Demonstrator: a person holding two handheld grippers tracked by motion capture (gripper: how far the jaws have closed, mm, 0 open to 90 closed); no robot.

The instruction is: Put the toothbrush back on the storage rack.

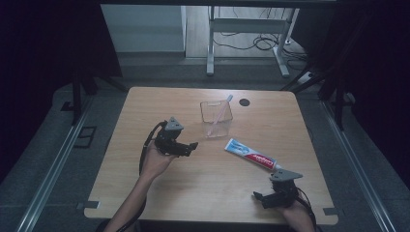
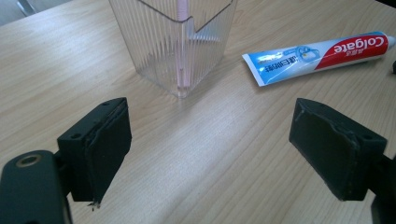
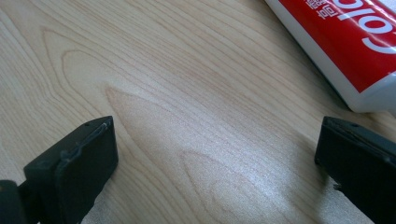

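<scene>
A clear ribbed cup (image 1: 216, 118) stands upright near the table's middle with a pink toothbrush (image 1: 218, 114) leaning inside it. A blue, white and red toothpaste tube (image 1: 251, 154) lies flat to the cup's right front. My left gripper (image 1: 189, 146) hovers open just left of the cup; in the left gripper view the cup (image 2: 173, 42) and the tube (image 2: 317, 57) lie ahead of its spread jaws. My right gripper (image 1: 258, 196) rests open near the front right edge, below the tube's cap end. In the right gripper view the tube (image 3: 345, 42) lies beyond the right jaw.
The wooden table (image 1: 159, 183) has a small dark round hole (image 1: 244, 102) near its far edge, behind the cup. Beyond the table stand a white desk frame (image 1: 246, 29) and floor cables.
</scene>
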